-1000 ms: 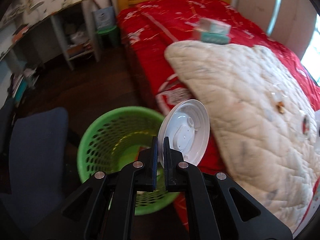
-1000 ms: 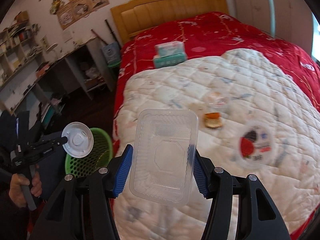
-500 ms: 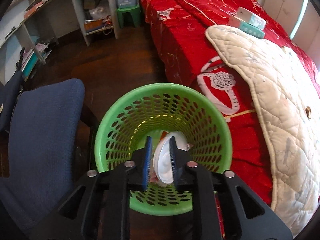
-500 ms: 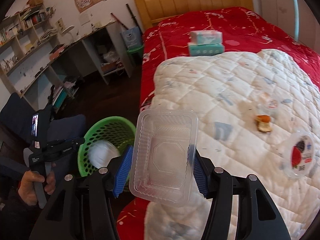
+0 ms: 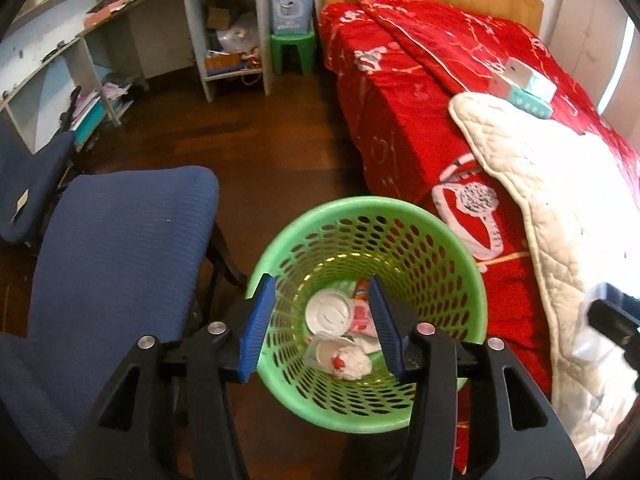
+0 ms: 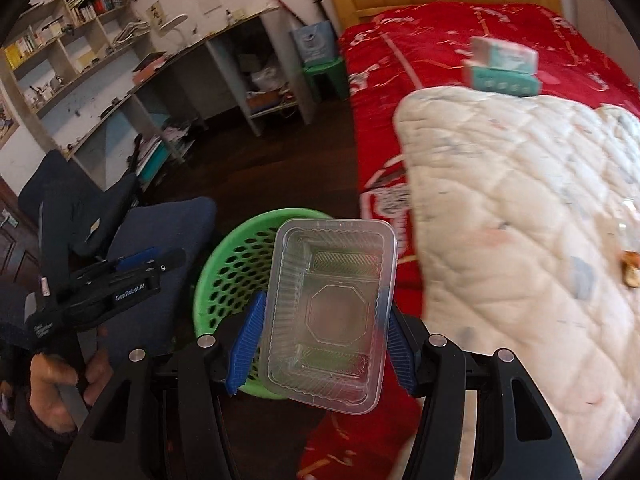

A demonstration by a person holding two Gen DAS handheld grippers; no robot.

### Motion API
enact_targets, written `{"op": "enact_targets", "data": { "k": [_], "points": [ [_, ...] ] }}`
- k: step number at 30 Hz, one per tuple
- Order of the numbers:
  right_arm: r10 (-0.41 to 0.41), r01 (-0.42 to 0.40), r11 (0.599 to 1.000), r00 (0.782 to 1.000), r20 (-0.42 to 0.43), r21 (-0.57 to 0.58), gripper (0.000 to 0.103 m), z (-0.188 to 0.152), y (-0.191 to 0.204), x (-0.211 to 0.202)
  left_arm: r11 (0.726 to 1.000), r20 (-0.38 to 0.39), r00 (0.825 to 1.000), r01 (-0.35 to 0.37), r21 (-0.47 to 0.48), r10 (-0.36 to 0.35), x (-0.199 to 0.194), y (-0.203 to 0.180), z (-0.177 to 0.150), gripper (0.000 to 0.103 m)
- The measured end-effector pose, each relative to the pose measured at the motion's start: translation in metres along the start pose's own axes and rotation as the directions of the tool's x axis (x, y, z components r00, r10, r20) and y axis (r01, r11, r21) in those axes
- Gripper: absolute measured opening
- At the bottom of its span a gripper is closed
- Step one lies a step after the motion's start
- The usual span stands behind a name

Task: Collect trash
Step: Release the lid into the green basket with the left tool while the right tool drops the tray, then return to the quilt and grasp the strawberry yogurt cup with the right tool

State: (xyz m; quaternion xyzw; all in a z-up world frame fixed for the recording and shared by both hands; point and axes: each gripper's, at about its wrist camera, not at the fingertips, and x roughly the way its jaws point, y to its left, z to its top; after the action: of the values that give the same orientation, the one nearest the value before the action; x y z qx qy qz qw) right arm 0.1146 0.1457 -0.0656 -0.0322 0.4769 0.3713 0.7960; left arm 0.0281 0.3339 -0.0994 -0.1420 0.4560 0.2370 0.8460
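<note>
A green perforated trash basket point(image 5: 452, 248) stands on the floor beside the bed. My left gripper point(image 5: 322, 326) is open and empty just above its near rim. A white round lid point(image 5: 329, 313) lies inside the basket with crumpled wrappers point(image 5: 348, 360). My right gripper point(image 6: 324, 340) is shut on a clear plastic food tray point(image 6: 332, 308) and holds it over the basket point(image 6: 228, 268). The left gripper also shows in the right wrist view point(image 6: 132, 266), left of the basket. A scrap of food point(image 6: 631, 270) lies on the white quilt.
A blue chair point(image 5: 120, 264) stands left of the basket. The bed has a red cover point(image 5: 400, 92) and a white quilt point(image 6: 520, 208), with a tissue box point(image 6: 502, 66) on it. A desk with shelves point(image 5: 132, 40) and a green stool point(image 5: 292, 50) stand behind.
My left gripper opened and the white lid dropped into the basket. My right gripper carried the clear tray left, from above the quilt to over the basket.
</note>
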Motion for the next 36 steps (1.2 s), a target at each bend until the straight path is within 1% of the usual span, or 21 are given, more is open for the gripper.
{"op": "enact_targets", "data": {
  "k": [2,3,5,7,11,15,18,19,21,22,24,25,26,28,29,32,33,34,36],
  "points": [
    [0.024,-0.024,1.000,1.000,-0.008,0.003,0.058,0.001,0.007,0.011,1.000,0.004,1.000,-0.001,-0.020,0.001,-0.002,0.007,0.002,0.052],
    [0.038,-0.038,0.999,0.999,-0.012,0.010,0.065,0.002,0.010,0.016,1.000,0.008,1.000,0.000,-0.027,0.000,-0.004,0.009,0.004,0.053],
    [0.060,-0.059,0.998,0.998,-0.016,0.027,0.067,0.002,0.016,0.026,0.999,0.019,1.000,-0.010,-0.038,0.010,-0.007,0.013,0.006,0.058],
    [0.080,-0.079,0.996,0.997,-0.020,0.041,0.073,0.002,0.020,0.033,0.999,0.034,0.999,-0.012,-0.049,0.013,-0.011,0.015,0.007,0.061],
    [0.086,-0.085,0.995,0.996,-0.016,0.053,0.075,-0.002,0.018,0.028,0.999,0.050,0.999,0.002,-0.045,0.001,-0.017,0.011,0.007,0.066],
    [0.032,-0.032,0.999,0.999,0.007,0.040,0.080,-0.009,0.000,0.006,0.999,0.059,0.998,0.021,-0.024,-0.020,-0.021,-0.003,0.005,0.067],
    [-0.043,0.042,0.998,0.998,0.039,0.041,0.081,-0.015,-0.024,-0.019,0.999,0.065,0.997,0.036,0.000,-0.036,-0.025,-0.020,0.004,0.067],
    [-0.079,0.077,0.996,0.995,0.054,0.050,0.082,-0.018,-0.038,-0.031,0.999,0.067,0.997,0.047,0.005,-0.047,-0.026,-0.026,0.004,0.067],
    [-0.126,0.121,0.990,0.989,0.071,0.069,0.084,-0.021,-0.058,-0.046,0.997,0.068,0.995,0.071,0.016,-0.072,-0.029,-0.038,0.004,0.067],
    [-0.171,0.163,0.983,0.982,0.086,0.089,0.085,-0.024,-0.076,-0.059,0.996,0.069,0.994,0.080,0.027,-0.081,-0.031,-0.045,0.004,0.067],
    [-0.225,0.212,0.970,0.969,0.102,0.119,0.086,-0.027,-0.100,-0.075,0.994,0.073,0.992,0.096,0.057,-0.100,-0.034,-0.062,0.004,0.067],
    [-0.264,0.247,0.957,0.958,0.110,0.150,0.086,-0.031,-0.120,-0.088,0.992,0.073,0.991,0.104,0.071,-0.109,-0.035,-0.071,0.004,0.067],
    [-0.285,0.264,0.949,0.952,0.115,0.169,0.086,-0.033,-0.131,-0.095,0.990,0.073,0.990,0.112,0.082,-0.118,-0.036,-0.078,0.005,0.067],
    [-0.351,0.320,0.921,0.928,0.121,0.221,0.090,-0.040,-0.163,-0.116,0.986,0.071,0.988,0.131,0.103,-0.139,-0.038,-0.096,0.005,0.067],
    [-0.377,0.341,0.909,0.918,0.122,0.239,0.091,-0.044,-0.174,-0.124,0.984,0.068,0.986,0.142,0.110,-0.151,-0.038,-0.103,0.005,0.067],
    [-0.467,0.421,0.861,0.877,0.115,0.285,0.092,-0.052,-0.211,-0.146,0.974,0.056,0.980,0.179,0.136,-0.188,-0.039,-0.129,0.005,0.067],
    [-0.487,0.440,0.849,0.867,0.109,0.293,0.093,-0.055,-0.220,-0.150,0.970,0.052,0.978,0.192,0.148,-0.201,-0.039,-0.138,0.005,0.067],
    [-0.518,0.471,0.828,0.850,0.094,0.303,0.093,-0.059,-0.233,-0.155,0.966,0.049,0.976,0.202,0.160,-0.212,-0.039,-0.148,0.004,0.067],
    [-0.545,0.501,0.809,0.836,0.071,0.308,0.093,-0.063,-0.252,-0.158,0.958,0.042,0.972,0.220,0.186,-0.231,-0.039,-0.167,0.003,0.067]
  ]
}}
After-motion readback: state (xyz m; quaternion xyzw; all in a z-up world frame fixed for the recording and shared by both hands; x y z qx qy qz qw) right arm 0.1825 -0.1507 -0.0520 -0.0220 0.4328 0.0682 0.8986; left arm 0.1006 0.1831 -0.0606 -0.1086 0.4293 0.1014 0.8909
